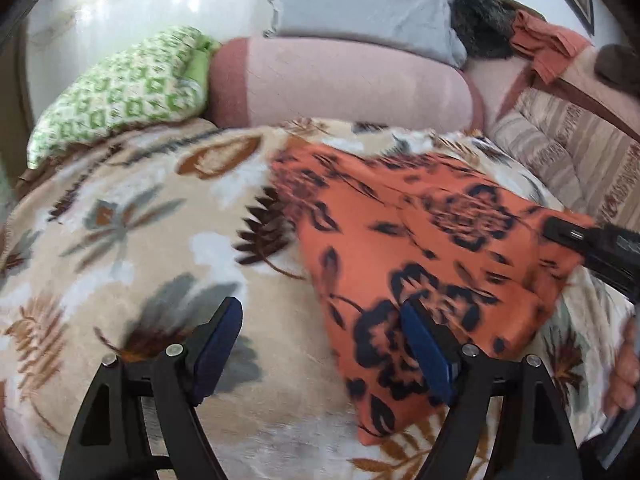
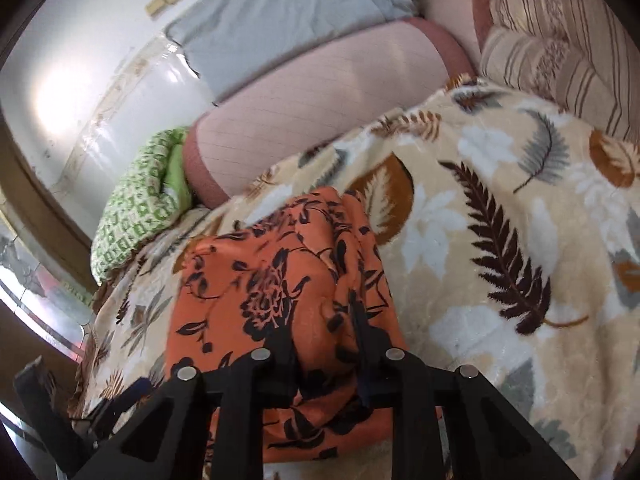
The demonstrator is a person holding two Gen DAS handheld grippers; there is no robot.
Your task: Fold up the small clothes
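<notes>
- Between the fingers of the right hand-held gripper (image 2: 320, 344), a bunched hem of the orange cloth (image 2: 280, 280) sits pinched; the rest lies ahead of it on the blanket (image 2: 500, 240), spreading away to that gripper's left.
- Ahead and to the right of the left hand-held gripper (image 1: 320, 344), the same cloth (image 1: 420, 240) lies as a rough, partly doubled wedge. This gripper's fingers are spread wide and hold nothing; its right pad (image 1: 424, 344) overlaps the cloth's near edge, though I cannot tell whether it touches.
- Risk: the pinch looks to have gathered several layers. Lifting it alone would likely drag the whole wedge across the blanket and crumple the fold, since the far side is not held down.
- Risk: the cloth looks thin and slippery, so a shallow bite on the hem may slide out mid-carry.
- Risk: if the left gripper dips too low as it closes, it could snag blanket pile along with the cloth.
- Cloth: thin woven fabric, orange with a black flower print, softly creased, limp at the edges.
- Blanket: thick, plush fleece, cream with brown, grey and white leaves; it dents easily and gives no firm surface to crease against.
- Beyond both grippers: a smooth pink bolster (image 1: 340, 84), a green patterned pillow (image 1: 120, 96), a grey pillow (image 1: 360, 4) and a striped cushion (image 2: 552, 40).
</notes>
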